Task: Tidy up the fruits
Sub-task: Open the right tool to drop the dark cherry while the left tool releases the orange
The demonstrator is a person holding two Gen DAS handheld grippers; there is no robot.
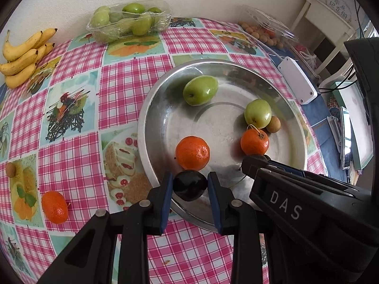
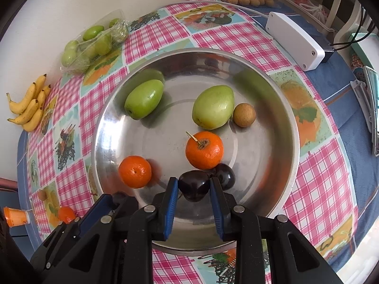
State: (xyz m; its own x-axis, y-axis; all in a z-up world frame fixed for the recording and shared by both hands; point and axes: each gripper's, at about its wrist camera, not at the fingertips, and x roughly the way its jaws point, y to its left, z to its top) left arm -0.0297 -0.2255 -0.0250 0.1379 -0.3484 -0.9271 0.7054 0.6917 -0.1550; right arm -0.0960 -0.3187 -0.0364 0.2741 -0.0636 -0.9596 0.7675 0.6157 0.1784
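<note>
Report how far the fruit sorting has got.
Done: the metal bowl already holds two green fruits, two oranges, a small brown fruit and a dark plum.

In hand: the left gripper and the right gripper are each shut on a dark plum over the bowl.

Left: an orange and a small brown fruit lie on the tablecloth.

Left wrist view looks steeply down, close over the near-left rim of a steel basin (image 1: 151, 108), its blue-padded left gripper (image 1: 190, 187) at 6 o'clock. The right gripper's body intrudes at 4 o'clock. Right wrist view also looks steeply down, nearer the basin's (image 2: 279, 108) centre, right gripper (image 2: 193, 185) at 6 o'clock. Both share the basin, the checked tablecloth (image 1: 128, 85) (image 2: 317, 177) and bananas (image 1: 23, 56) (image 2: 30, 108) at 10 o'clock.
</note>
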